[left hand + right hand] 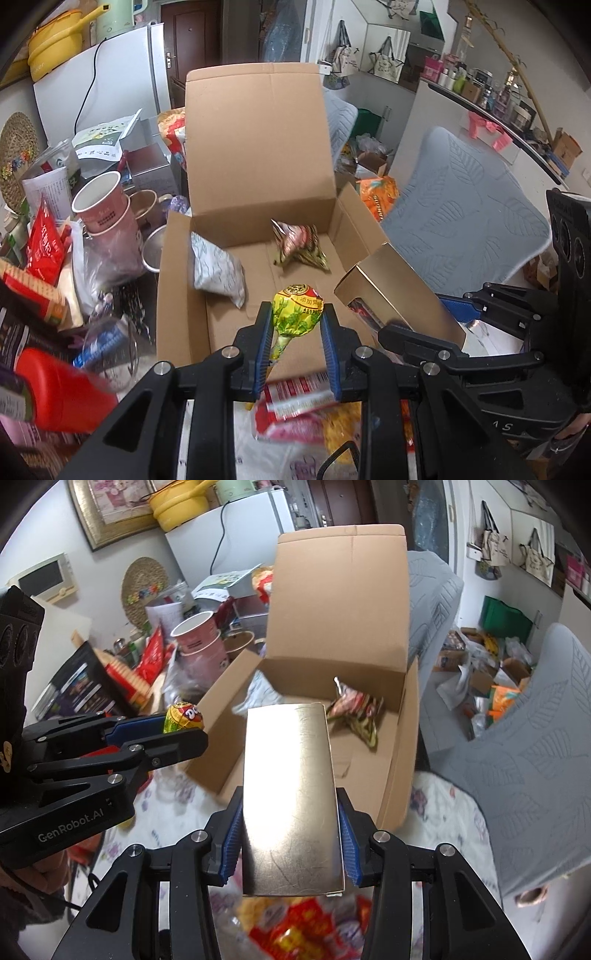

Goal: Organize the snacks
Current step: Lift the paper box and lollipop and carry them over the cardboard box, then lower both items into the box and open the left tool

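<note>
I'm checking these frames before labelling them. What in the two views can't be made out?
- Left wrist view: the gold box is partly hidden behind the right gripper.
- Right wrist view: the white bag in the cardboard box is blurred and partly behind the gold box.
- Both views: the snacks under the grippers are blurred and unreadable.
- Lollipop stick: hidden by the left gripper.

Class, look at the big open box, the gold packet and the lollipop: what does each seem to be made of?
Big open box: corrugated cardboard, matt brown, with fold creases. Gold packet: probably foil-faced card, shiny, glaring, finely scratched. Lollipop: printed plastic or foil wrapper, glossy, crinkled.
</note>
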`<state>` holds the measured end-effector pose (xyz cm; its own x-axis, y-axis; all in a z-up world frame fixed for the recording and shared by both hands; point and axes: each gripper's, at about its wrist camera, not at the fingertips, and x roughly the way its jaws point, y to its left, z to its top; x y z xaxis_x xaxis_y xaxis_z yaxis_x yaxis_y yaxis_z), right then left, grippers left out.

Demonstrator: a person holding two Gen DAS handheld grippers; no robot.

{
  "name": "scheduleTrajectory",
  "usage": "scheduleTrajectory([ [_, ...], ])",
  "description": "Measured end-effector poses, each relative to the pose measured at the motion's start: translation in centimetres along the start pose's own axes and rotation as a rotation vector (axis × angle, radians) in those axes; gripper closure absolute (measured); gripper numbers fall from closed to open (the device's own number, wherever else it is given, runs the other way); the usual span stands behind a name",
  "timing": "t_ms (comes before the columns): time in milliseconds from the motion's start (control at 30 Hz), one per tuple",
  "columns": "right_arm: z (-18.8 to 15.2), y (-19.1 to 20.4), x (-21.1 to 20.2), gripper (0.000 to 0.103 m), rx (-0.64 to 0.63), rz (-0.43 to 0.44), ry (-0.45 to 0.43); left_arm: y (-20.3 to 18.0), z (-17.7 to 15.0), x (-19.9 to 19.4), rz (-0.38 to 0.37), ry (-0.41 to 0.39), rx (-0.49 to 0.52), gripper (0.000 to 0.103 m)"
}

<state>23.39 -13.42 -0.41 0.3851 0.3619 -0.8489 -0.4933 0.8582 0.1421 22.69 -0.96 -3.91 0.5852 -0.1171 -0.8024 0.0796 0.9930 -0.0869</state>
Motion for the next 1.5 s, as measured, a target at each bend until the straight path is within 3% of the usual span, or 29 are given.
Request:
scheduleTrajectory([
  [700,4.0,-3.8,9.6,0.059,0.047,-0.06,0.043,3.3,1.9,10.5,0.041,0.101,-0.047,0.078],
  [1500,4.2,-3.5,14.1,0.058,-0.009,-0.114,0.123,5.0,1.4,16.6,0.055,0.255,-0.125,0.078],
])
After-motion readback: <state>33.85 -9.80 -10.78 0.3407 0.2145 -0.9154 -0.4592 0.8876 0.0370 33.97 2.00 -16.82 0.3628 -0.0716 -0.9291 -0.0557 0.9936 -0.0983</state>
